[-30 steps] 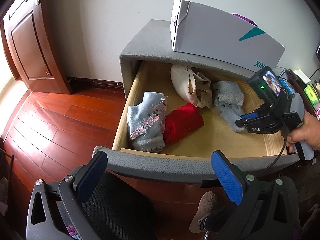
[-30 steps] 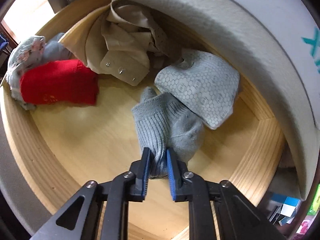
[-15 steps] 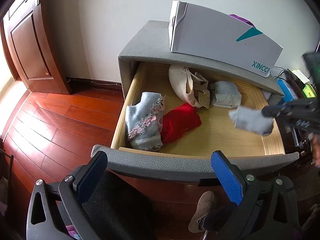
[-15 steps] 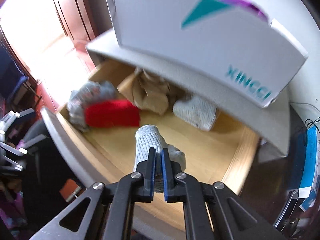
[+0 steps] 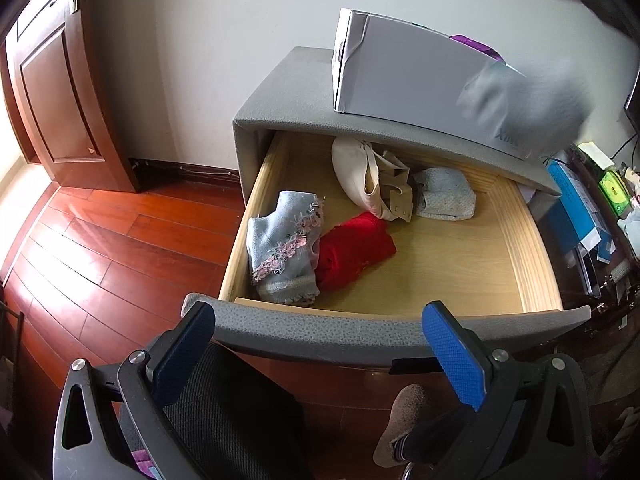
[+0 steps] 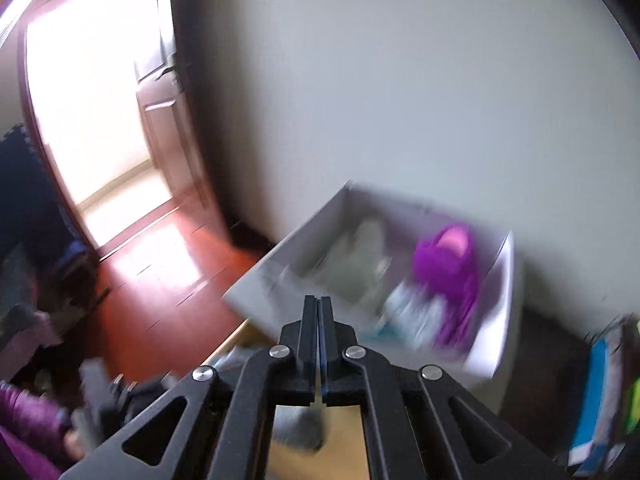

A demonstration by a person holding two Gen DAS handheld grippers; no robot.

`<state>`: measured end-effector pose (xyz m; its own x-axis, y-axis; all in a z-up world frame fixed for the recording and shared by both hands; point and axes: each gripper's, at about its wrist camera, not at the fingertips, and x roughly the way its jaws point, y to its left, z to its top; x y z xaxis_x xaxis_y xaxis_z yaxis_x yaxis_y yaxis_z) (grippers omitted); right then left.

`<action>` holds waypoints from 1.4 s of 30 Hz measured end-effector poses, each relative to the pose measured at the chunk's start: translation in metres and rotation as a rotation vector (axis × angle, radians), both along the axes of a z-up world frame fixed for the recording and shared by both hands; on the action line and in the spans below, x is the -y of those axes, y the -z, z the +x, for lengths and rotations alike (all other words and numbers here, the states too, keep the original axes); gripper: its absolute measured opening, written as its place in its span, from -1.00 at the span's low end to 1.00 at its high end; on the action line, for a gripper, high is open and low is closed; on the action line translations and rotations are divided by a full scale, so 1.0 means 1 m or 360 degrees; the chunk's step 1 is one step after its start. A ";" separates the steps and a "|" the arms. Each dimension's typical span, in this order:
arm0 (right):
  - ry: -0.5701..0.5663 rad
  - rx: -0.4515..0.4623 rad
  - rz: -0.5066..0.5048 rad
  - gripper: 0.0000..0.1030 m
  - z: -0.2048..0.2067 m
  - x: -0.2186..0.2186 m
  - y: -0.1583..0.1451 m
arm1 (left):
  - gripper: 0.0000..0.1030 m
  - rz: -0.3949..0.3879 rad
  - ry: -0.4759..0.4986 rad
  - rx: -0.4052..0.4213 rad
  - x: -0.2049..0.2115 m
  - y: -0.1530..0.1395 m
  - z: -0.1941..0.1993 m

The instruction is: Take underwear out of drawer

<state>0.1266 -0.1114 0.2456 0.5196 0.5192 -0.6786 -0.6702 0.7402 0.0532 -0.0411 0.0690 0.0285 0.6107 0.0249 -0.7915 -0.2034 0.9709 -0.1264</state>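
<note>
Brown wooden door (image 5: 52, 92) standing at far left, shiny red wood floor (image 5: 92, 248) lying below it. Left gripper (image 5: 324, 354) hanging low before open wooden drawer (image 5: 520, 248), blue fingers (image 5: 450, 356) spread wide, nothing between them. Inside drawer: light blue lacy underwear (image 5: 282, 248), red folded cloth (image 5: 356, 250) touching it, cream bra (image 5: 368, 176), small grey dotted cloth (image 5: 446, 198). White cardboard box (image 5: 404, 76) sitting on grey cabinet top. Blurry grey sock (image 5: 524, 98) hanging high at right. Right gripper (image 6: 319, 344) fingers pressed together, pinching grey sock.

Pale wood drawer (image 5: 524, 248), seemingly matt
</note>
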 end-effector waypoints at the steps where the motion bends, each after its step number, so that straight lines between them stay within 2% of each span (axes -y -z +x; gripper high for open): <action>1: 0.0022 -0.0008 0.0016 -1.00 0.015 -0.006 -0.003 | 1.00 0.0001 0.0002 0.0004 0.000 -0.001 0.000; 3: 0.0067 0.0021 -0.0065 -1.00 0.045 -0.022 -0.001 | 1.00 0.0001 0.0007 0.0010 0.001 0.000 0.000; 4: 0.0055 -0.0015 -0.0086 -1.00 0.056 -0.029 0.003 | 1.00 0.0013 0.0008 0.0002 0.001 0.001 0.001; 5: 0.0029 -0.0072 -0.0034 -1.00 0.058 -0.031 0.005 | 1.00 0.0019 0.0007 -0.0005 0.001 0.001 0.001; 6: -0.0024 -0.0119 0.0034 -0.98 0.053 -0.032 0.006 | 1.00 0.0018 0.0004 -0.0009 -0.001 0.002 0.002; 8: -0.0228 -0.0192 -0.0007 -0.91 0.027 -0.037 0.023 | 1.00 -0.0006 -0.0016 0.0002 -0.006 0.000 0.002; 10: -0.0358 -0.0218 -0.0256 -0.79 -0.008 -0.042 0.069 | 1.00 -0.0042 -0.0030 -0.0008 -0.010 0.001 0.004; 12: -0.0429 -0.0271 -0.0465 -0.78 -0.027 -0.047 0.118 | 1.00 -0.0065 -0.0038 -0.0030 -0.012 0.004 0.004; 14: -0.0440 -0.0345 -0.0669 -0.78 -0.038 -0.052 0.180 | 1.00 -0.0104 -0.0033 -0.0054 -0.012 0.006 0.003; 15: -0.0432 -0.0356 -0.0745 -0.78 -0.038 -0.054 0.201 | 1.00 -0.0107 -0.0026 -0.0047 -0.010 0.004 0.003; 17: -0.0390 -0.0297 -0.0925 -0.78 -0.036 -0.059 0.241 | 1.00 -0.0056 -0.0020 -0.0017 -0.006 0.001 0.001; 19: -0.0402 -0.0268 -0.0983 -0.73 -0.033 -0.066 0.266 | 1.00 -0.0017 -0.0001 0.0019 -0.002 -0.003 0.000; 21: -0.0391 -0.0334 -0.0974 -0.41 -0.024 -0.073 0.282 | 1.00 0.0007 0.0018 0.0018 0.001 -0.002 0.001; 22: -0.0383 -0.0334 -0.0971 -0.19 -0.021 -0.076 0.286 | 1.00 0.0010 0.0025 0.0007 0.001 -0.001 0.002; 25: -0.0372 -0.0355 -0.0972 0.03 -0.012 -0.086 0.300 | 1.00 -0.0025 0.0027 -0.0024 -0.002 0.003 0.005; 26: -0.0364 -0.0381 -0.0982 0.09 -0.008 -0.088 0.306 | 1.00 -0.0032 0.0022 -0.0027 -0.003 0.003 0.005; 30: -0.0251 -0.0414 -0.1108 0.10 0.006 -0.093 0.339 | 1.00 -0.0051 0.0007 -0.0032 -0.008 0.004 0.006; 31: -0.0246 -0.0417 -0.1078 0.06 0.007 -0.093 0.340 | 1.00 -0.0052 0.0007 -0.0031 -0.008 0.004 0.006; 32: -0.0236 -0.0417 -0.1053 -0.39 0.006 -0.092 0.338 | 1.00 -0.0053 0.0007 -0.0032 -0.008 0.004 0.007; 34: -0.0212 -0.0423 -0.1025 -0.73 0.007 -0.088 0.331 | 1.00 -0.0048 0.0011 -0.0035 -0.008 0.004 0.007; 38: -0.0249 -0.0420 -0.0941 -0.81 -0.010 -0.074 0.313 | 1.00 -0.0046 0.0012 -0.0040 -0.007 0.004 0.007; 42: -0.0227 -0.0370 -0.0731 -0.81 -0.042 -0.054 0.266 | 1.00 -0.0027 0.0019 -0.0025 -0.005 0.002 0.005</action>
